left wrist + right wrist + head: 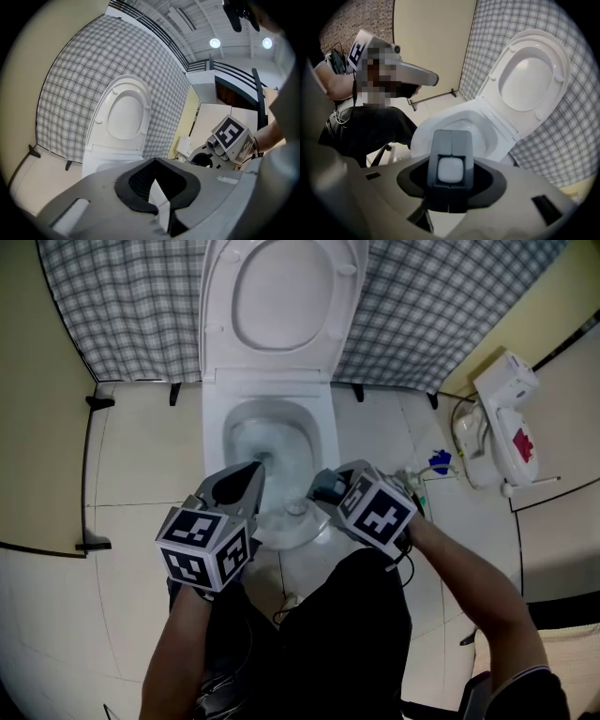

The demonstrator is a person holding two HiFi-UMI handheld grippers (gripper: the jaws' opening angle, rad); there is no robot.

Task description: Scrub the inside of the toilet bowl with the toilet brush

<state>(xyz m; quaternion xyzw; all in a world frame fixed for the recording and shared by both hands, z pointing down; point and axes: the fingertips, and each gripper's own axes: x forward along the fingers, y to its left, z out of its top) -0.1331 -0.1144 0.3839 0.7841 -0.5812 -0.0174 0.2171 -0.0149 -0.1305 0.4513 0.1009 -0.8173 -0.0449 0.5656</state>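
The white toilet (272, 432) stands with lid and seat (281, 301) raised against a checked backdrop. In the head view my right gripper (324, 489) hangs over the bowl's front right rim, pointing steeply down. It is shut on the toilet brush, whose pale head (296, 512) sits low at the front of the bowl. In the right gripper view the brush's grey handle with a white end (451, 169) fills the jaws (451, 152), above the bowl (461, 126). My left gripper (251, 472) (157, 190) is shut on nothing, held near level at the bowl's front left.
A white wall unit with a red label (506, 418) and a small blue object (439, 462) are to the toilet's right. Black brackets (97, 401) sit along the floor edge at the left. The person's dark trousers (319, 634) are close in front of the bowl.
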